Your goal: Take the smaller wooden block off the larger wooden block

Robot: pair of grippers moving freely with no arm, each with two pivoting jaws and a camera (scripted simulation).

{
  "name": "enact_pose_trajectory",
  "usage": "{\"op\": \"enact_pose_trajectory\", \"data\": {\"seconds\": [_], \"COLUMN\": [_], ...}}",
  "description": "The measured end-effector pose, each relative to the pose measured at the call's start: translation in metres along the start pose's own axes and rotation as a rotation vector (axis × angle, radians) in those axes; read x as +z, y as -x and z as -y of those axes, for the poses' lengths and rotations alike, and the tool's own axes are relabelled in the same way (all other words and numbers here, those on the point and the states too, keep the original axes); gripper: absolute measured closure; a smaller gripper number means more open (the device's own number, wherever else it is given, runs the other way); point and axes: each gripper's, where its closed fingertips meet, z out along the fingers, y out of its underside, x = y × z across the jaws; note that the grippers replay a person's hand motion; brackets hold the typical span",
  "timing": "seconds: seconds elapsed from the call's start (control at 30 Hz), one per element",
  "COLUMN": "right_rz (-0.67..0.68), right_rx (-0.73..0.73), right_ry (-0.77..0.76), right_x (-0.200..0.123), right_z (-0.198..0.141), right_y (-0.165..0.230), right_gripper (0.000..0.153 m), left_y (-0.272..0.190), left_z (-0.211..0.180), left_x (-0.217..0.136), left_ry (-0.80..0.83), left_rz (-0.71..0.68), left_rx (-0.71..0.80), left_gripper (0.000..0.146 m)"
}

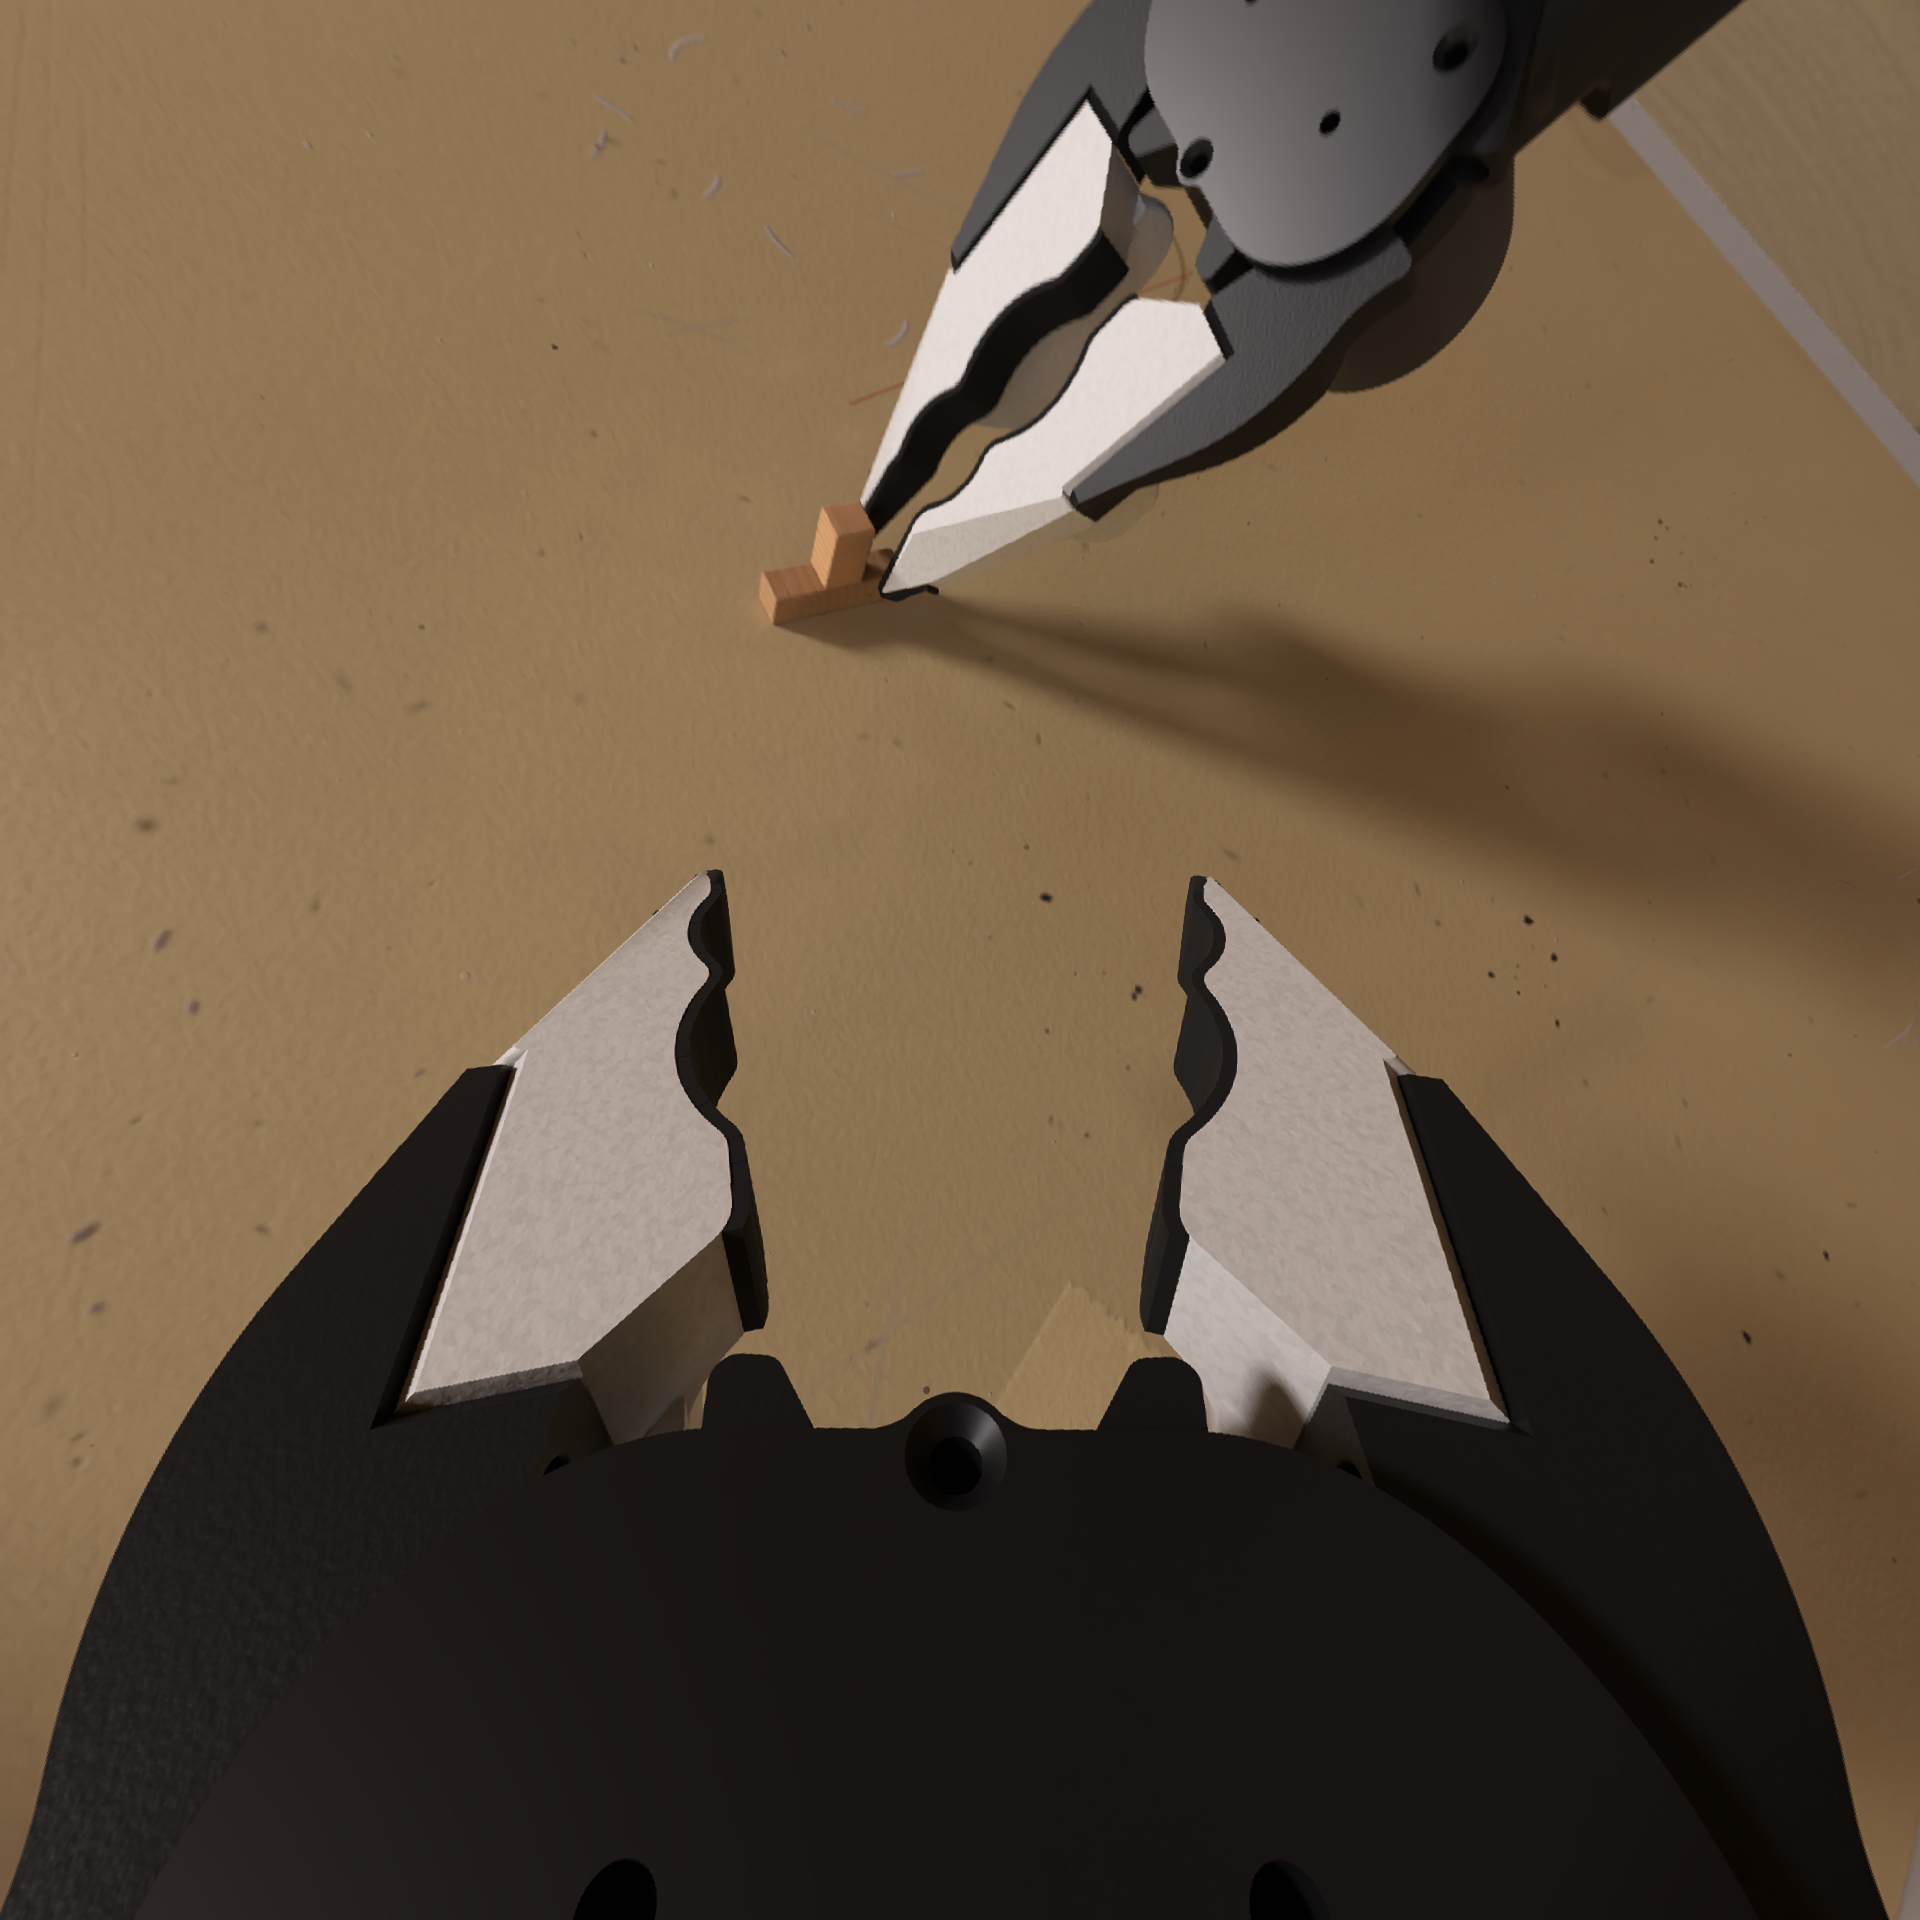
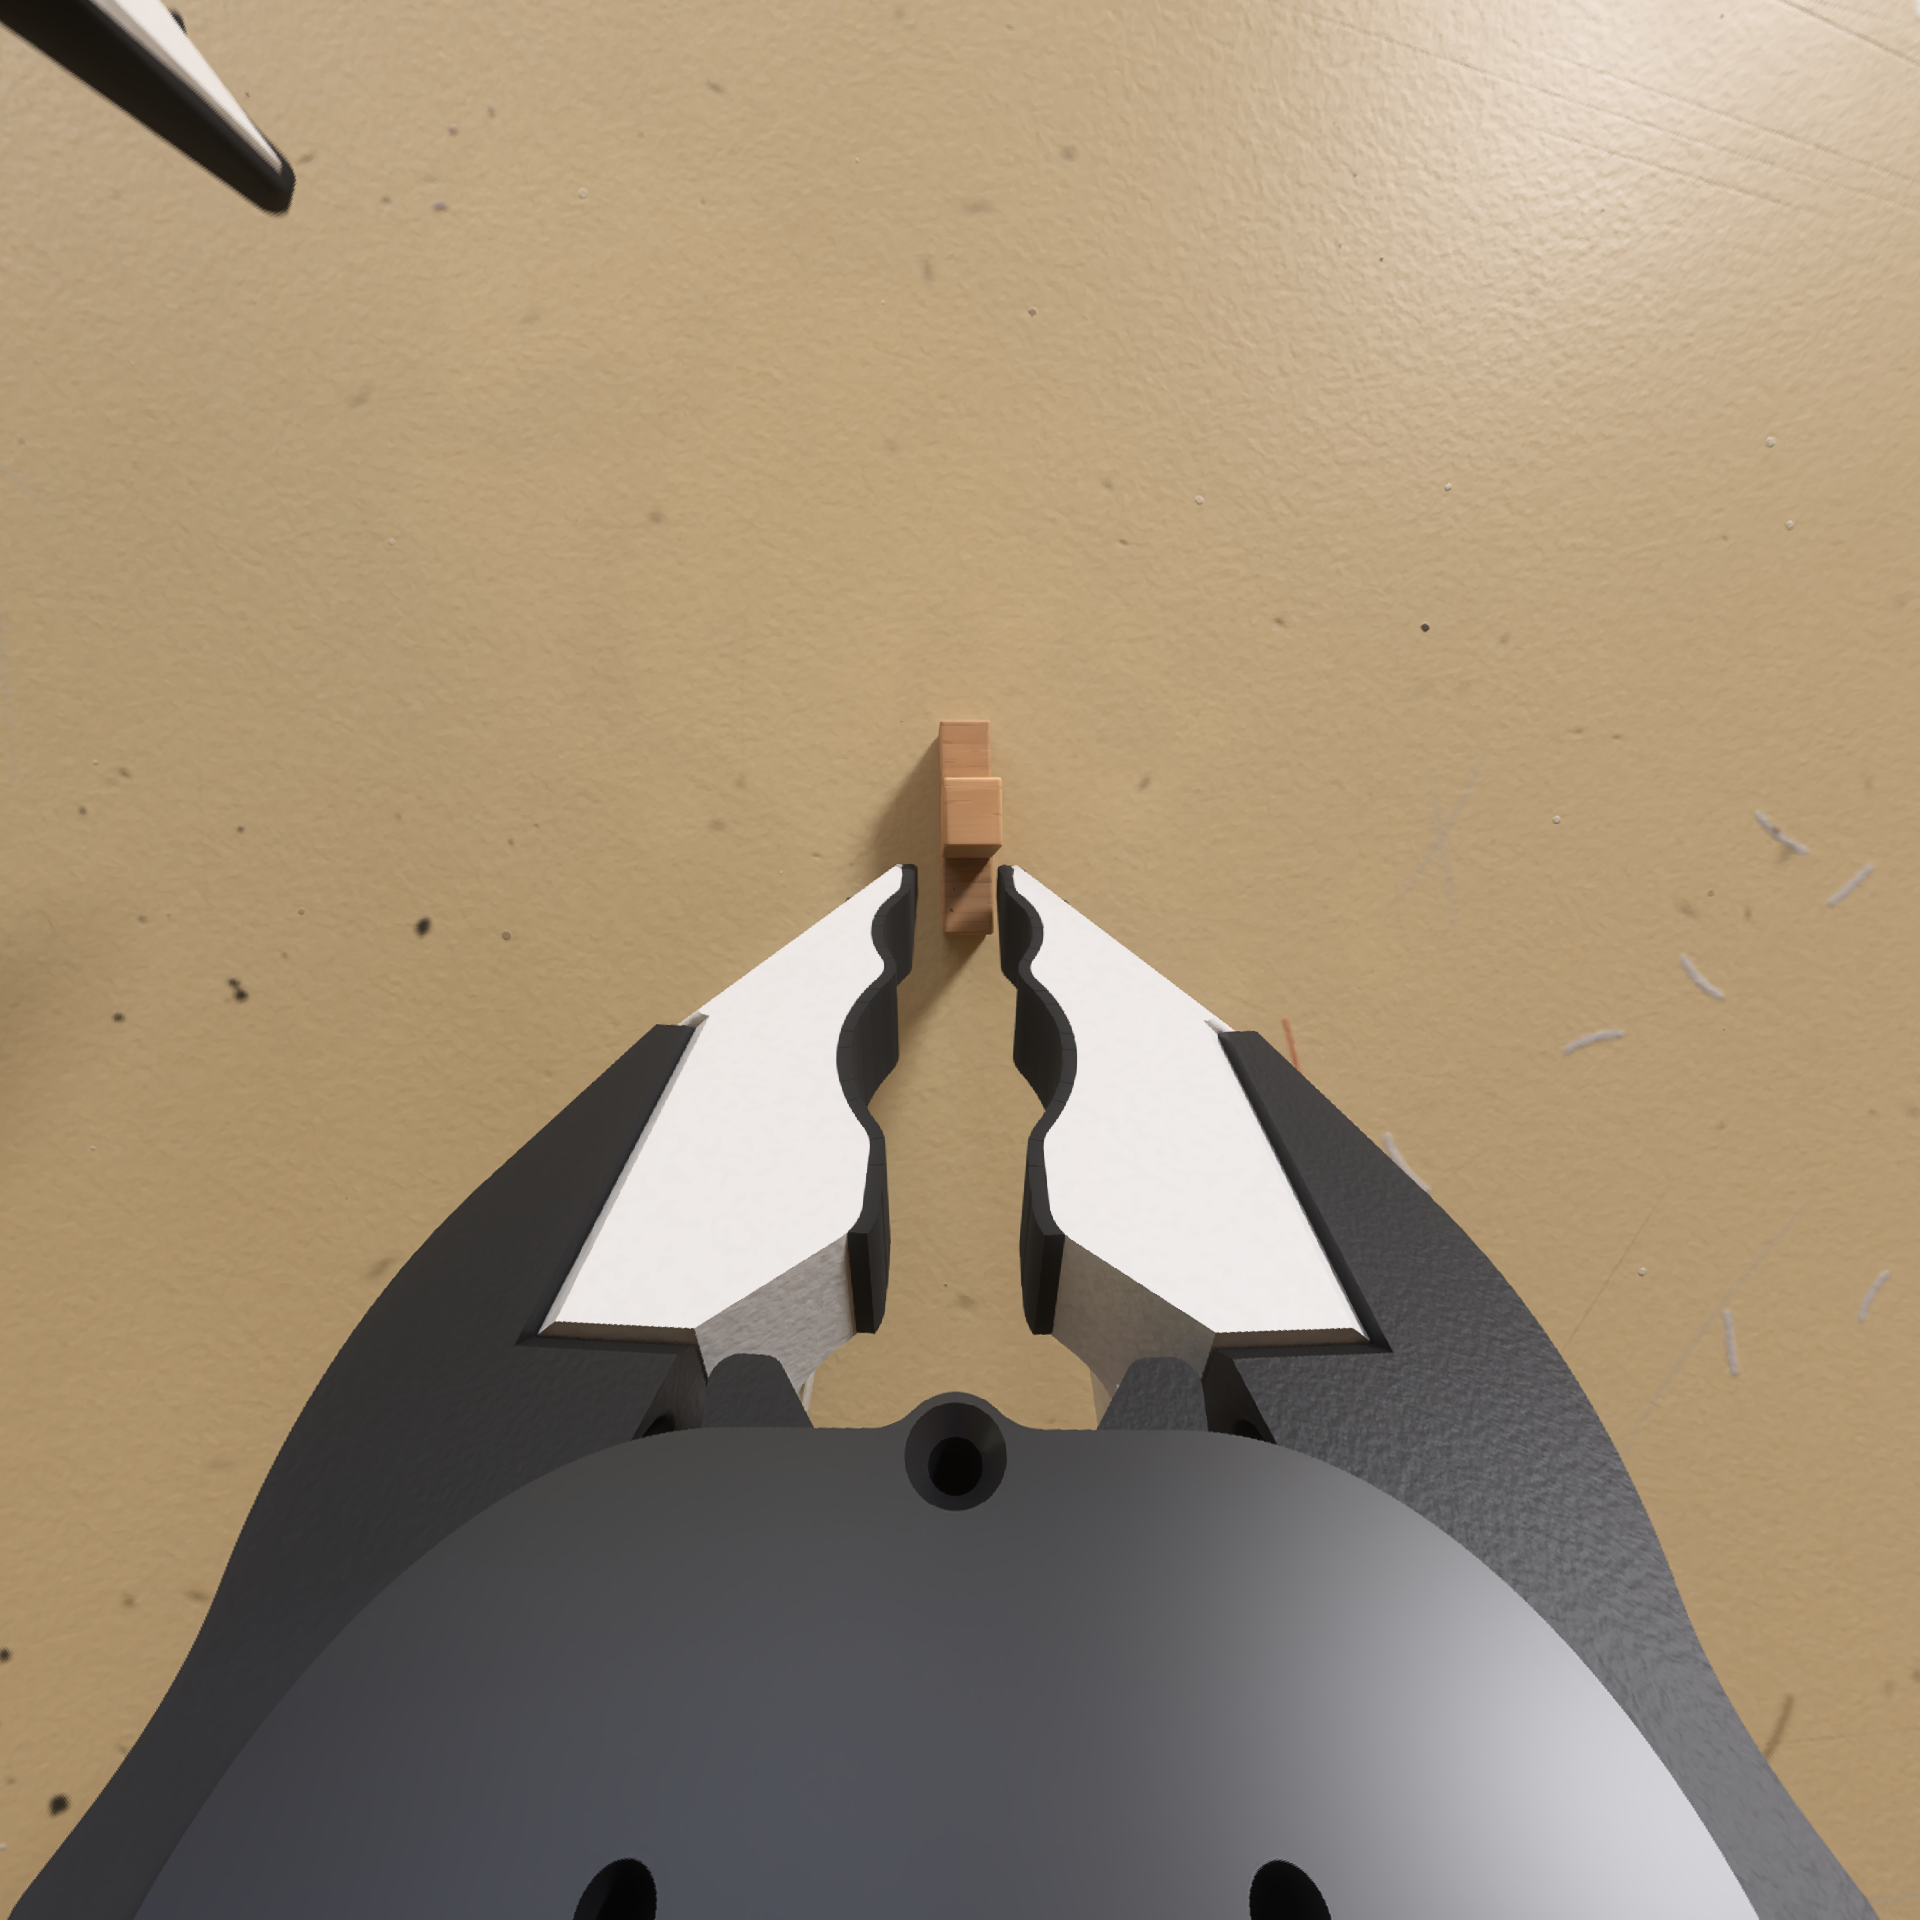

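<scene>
Fingers (image 2: 902, 914) narrowly astride larger wooden block (image 2: 968, 902)

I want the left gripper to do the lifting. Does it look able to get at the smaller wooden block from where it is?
Probably yes. The left gripper is open, with bare table between it and the smaller wooden block. But the right gripper straddles one end of the larger wooden block, crowding that side.
</scene>
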Motion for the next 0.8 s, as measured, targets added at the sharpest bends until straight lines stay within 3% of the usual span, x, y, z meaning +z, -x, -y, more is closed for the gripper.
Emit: {"op": "enact_pose_trajectory", "data": {"seconds": [0.3, 0.53, 0.8], "right_rz": [-0.035, -0.033, -0.086], "right_rx": [-0.036, -0.071, -0.072], "right_ry": [0.065, 0.101, 0.019], "right_x": [0.010, 0.011, 0.001], "right_z": [0.002, 0.005, 0.011], "right_y": [-0.003, 0.000, -0.006], "right_gripper": [0.132, 0.139, 0.143], "left_y": [-0.001, -0.002, 0.005], "left_z": [-0.007, -0.005, 0.002], "left_x": [0.008, 0.006, 0.000], "left_ry": [0.034, 0.018, -0.020], "left_rz": [-0.006, 0.000, 0.032], "left_rx": [-0.016, -0.011, 0.028], "left_gripper": [0.059, 0.058, 0.057]}}
